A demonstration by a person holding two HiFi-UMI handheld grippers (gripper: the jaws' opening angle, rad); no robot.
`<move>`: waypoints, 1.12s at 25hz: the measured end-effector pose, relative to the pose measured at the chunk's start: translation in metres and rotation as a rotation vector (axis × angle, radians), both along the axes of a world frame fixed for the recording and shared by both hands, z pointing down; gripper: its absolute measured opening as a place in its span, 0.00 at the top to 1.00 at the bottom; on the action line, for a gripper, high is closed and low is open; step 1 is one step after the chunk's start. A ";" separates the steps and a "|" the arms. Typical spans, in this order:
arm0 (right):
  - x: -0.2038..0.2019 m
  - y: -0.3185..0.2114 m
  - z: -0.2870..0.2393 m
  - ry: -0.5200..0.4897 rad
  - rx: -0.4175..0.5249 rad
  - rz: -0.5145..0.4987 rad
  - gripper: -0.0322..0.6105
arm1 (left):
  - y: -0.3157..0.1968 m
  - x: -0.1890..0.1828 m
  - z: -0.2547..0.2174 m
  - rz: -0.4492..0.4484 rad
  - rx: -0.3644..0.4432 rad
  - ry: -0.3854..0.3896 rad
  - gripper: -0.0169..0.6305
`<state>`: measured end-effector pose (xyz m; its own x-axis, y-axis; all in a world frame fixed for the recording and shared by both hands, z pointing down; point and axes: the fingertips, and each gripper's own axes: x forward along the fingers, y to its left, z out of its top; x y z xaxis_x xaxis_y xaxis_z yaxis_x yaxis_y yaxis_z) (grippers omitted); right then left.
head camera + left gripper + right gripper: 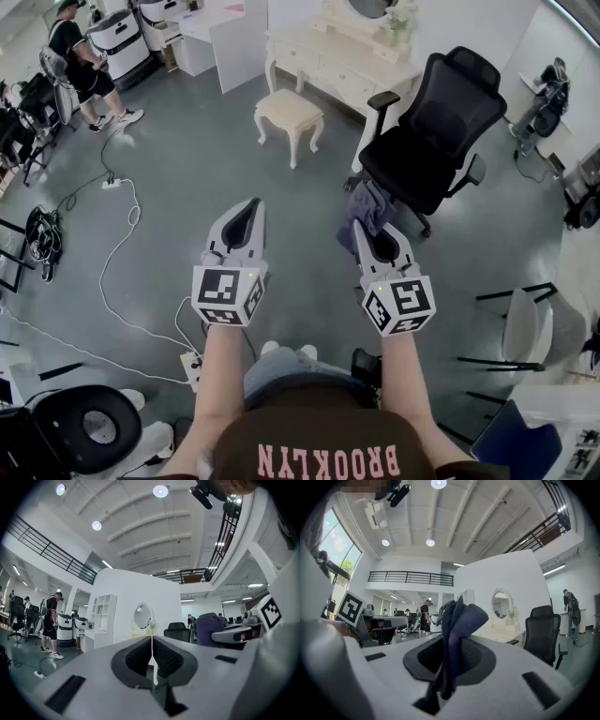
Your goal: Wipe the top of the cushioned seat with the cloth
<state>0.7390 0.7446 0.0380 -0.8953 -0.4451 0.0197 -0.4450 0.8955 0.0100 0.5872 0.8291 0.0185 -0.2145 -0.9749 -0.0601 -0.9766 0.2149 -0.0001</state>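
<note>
right gripper: the right gripper (449, 654) has its jaws clamped on a dark blue bunched fabric cloth (459, 619). The cloth bulges up past the tips, and a tail hangs down into the throat.
left gripper: the left gripper (153, 652) has its jaws pressed together. Only a thin seam shows and nothing sits between them.
pose: in the head view the left gripper (252, 204) and the right gripper (362, 228) are held out side by side. Both point forward, well above the grey floor (178, 178).
cloth position: the cloth (367, 208) is in the air at the right tips and rests on nothing.
seat: a small cream stool with a padded square top and curved legs (289, 109) stands ahead on the floor, just in front of the white dressing table (342, 58). It is well apart from both grippers and its top is bare.
other chair: a black mesh office chair (433, 131) stands right of the stool, nearer the right gripper. Its seat is padded too, so I can't rule it out, but my read is that the stool is the target.
step: carry and approach. The cloth is secured and wiping has not begun.
next move: close the gap to the stool. Then bring the right gripper down over the pad so the cloth's bulge lands on it, not the bare jaw tips. After that, sweep edge to edge with light downward pressure.
left role: spare. It could brace the stool if it slides under the strokes.
</note>
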 end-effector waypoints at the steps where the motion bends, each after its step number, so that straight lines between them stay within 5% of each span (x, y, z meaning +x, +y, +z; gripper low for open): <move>1: 0.003 -0.003 0.002 -0.001 -0.003 0.002 0.88 | -0.003 0.003 0.002 -0.001 -0.004 0.000 0.96; 16: -0.013 -0.071 0.028 -0.017 -0.068 -0.011 0.89 | -0.064 -0.018 0.025 -0.021 -0.031 -0.003 0.96; 28: -0.156 -0.191 0.028 0.006 -0.073 0.019 0.89 | -0.183 -0.173 0.025 -0.014 -0.023 0.016 0.96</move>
<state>0.5832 0.5532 0.0663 -0.8863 -0.4594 0.0584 -0.4623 0.8852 -0.0519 0.4146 0.6458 0.0436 -0.2293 -0.9728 -0.0342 -0.9734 0.2290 0.0108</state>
